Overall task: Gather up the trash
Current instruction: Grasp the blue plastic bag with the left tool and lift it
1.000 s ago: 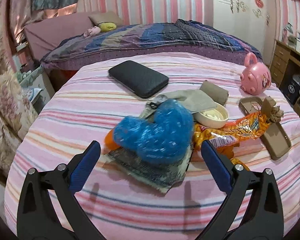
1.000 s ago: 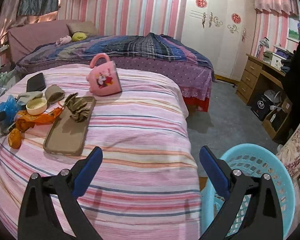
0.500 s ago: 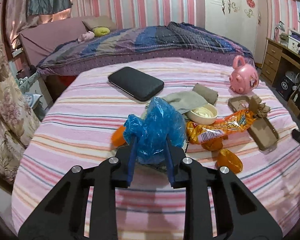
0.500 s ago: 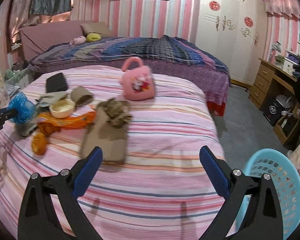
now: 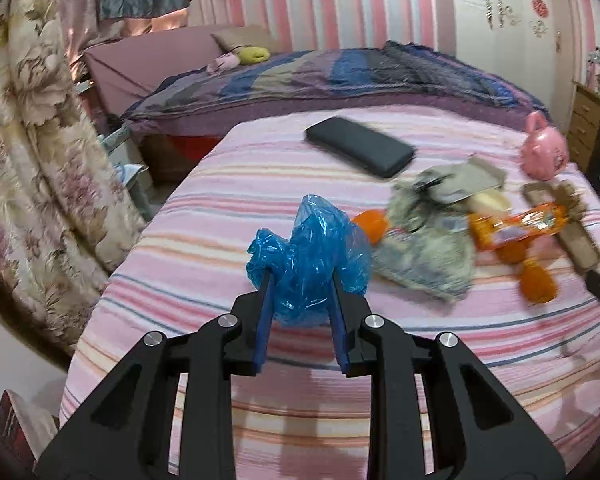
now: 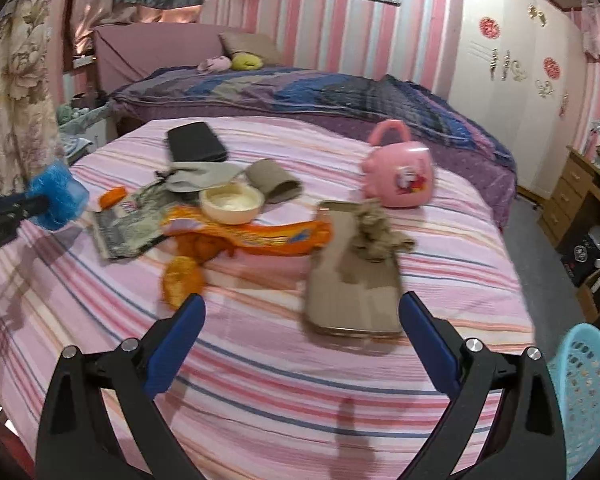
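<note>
The left gripper (image 5: 300, 300) has just closed its jaws on the crumpled blue plastic bag (image 5: 312, 252) and lifted it off the litter on the striped bed (image 5: 228, 184), so one piece is secured for the basket (image 6: 588, 392), while the right gripper (image 6: 300, 324) hangs spread, empty.

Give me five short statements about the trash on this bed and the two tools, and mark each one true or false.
1. The left tool is clamped on the blue plastic bag. True.
2. The right tool holds the orange snack wrapper. False: it is open and holds nothing.
3. The pink mug lies in the basket. False: it stands on the bed.
4. A light blue basket shows at the right wrist view's lower right. True.
5. The black wallet lies on top of the wrapper. False: it lies apart, farther back.
</note>
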{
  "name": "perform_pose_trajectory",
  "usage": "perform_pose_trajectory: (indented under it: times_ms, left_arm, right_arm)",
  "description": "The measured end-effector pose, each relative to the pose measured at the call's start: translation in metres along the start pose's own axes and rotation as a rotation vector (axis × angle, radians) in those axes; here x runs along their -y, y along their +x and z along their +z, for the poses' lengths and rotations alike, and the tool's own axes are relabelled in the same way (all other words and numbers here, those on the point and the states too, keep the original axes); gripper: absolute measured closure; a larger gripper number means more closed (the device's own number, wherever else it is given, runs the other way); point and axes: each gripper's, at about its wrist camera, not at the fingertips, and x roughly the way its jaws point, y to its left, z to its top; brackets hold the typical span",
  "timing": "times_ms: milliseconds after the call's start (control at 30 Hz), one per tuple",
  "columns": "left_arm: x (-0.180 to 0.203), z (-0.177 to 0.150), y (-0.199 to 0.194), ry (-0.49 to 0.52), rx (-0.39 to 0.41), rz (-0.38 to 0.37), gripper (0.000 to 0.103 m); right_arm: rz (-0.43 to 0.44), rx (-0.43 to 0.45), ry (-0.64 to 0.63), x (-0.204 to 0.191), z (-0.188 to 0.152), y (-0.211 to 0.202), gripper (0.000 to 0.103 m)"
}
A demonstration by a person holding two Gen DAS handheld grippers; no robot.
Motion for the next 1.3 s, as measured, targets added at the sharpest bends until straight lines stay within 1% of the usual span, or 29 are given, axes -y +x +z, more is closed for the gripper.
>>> perform_pose_trajectory:
  times_ms: [100, 200, 333, 400, 467, 533, 567, 667, 767, 933, 1133, 1300]
  left_arm:
    - [-0.015, -0.004, 0.016, -0.050, -0.050, -0.018, 0.079]
    - [-0.018, -0.005, 0.018, -0.060, -0.053, -0.023, 0.079]
    - [-0.014, -0.007, 0.018, -0.040, -0.053, -0.016, 0.079]
    - [-0.012, -0.007, 0.019, -0.036, -0.053, -0.015, 0.079]
    - [-0.012, -0.007, 0.019, -0.034, -0.054, -0.017, 0.079]
    - [-0.010, -0.006, 0.019, -0.028, -0.053, -0.015, 0.079]
    - [-0.010, -0.006, 0.018, -0.025, -0.052, -0.014, 0.079]
    - [-0.009, -0.005, 0.016, -0.015, -0.046, -0.012, 0.079]
    - [-0.007, -0.003, 0.012, -0.018, -0.038, -0.014, 0.079]
    - [0.002, 0.002, 0.003, -0.006, -0.019, -0.028, 0.079]
    - [0.022, 0.007, -0.013, 0.023, 0.028, -0.037, 0.079]
    - [0.039, 0.010, -0.026, 0.036, 0.061, -0.048, 0.079]
  right_arm:
    - [0.036, -0.009, -0.005, -0.013, 0.001, 0.007, 0.008]
    - [0.069, -0.023, -0.012, -0.025, 0.003, 0.014, 0.008]
    - [0.074, -0.053, -0.054, -0.041, 0.005, 0.024, 0.009]
    - [0.093, -0.090, -0.068, -0.046, 0.005, 0.032, 0.020]
    - [0.120, -0.123, -0.064, -0.047, 0.006, 0.039, 0.041]
    - [0.153, -0.145, -0.061, -0.049, 0.006, 0.045, 0.050]
    - [0.169, -0.144, -0.065, -0.050, 0.005, 0.045, 0.057]
    - [0.201, -0.134, -0.074, -0.052, 0.004, 0.044, 0.070]
    - [0.212, -0.106, -0.062, -0.047, 0.003, 0.038, 0.071]
    - [0.178, -0.063, -0.077, -0.036, 0.003, 0.024, 0.071]
    - [0.131, -0.047, -0.068, -0.004, 0.000, 0.008, 0.071]
    - [0.089, -0.017, -0.038, 0.032, -0.003, -0.010, 0.071]
